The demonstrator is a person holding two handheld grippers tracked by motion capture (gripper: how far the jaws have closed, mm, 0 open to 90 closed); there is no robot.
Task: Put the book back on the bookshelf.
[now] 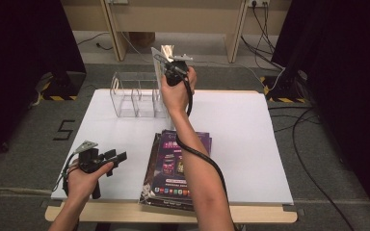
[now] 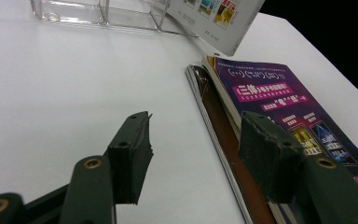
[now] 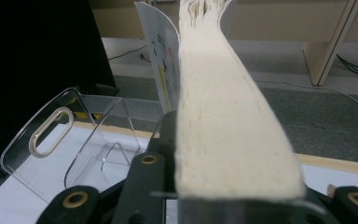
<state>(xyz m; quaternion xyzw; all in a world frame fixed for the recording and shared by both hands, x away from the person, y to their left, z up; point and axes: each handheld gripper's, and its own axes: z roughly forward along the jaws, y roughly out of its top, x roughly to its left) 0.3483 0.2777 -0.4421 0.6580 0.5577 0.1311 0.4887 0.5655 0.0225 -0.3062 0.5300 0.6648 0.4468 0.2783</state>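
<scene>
right gripper (image 1: 169, 61): we clamp a thick cream-paged magazine (image 3: 223, 116), raised over the far clear acrylic divided rack (image 1: 135, 98) | left gripper (image 2: 193, 144): we hold jaws wide, empty, near left of the purple-covered magazine stack (image 1: 176, 166) | white tabletop (image 1: 260, 139)

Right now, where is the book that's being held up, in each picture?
High view: the book is top middle, in the right gripper.
Left gripper view: its corner hangs at the top.
Right gripper view: its page edges run up the middle.
Shared landmark: the clear rack.
</scene>
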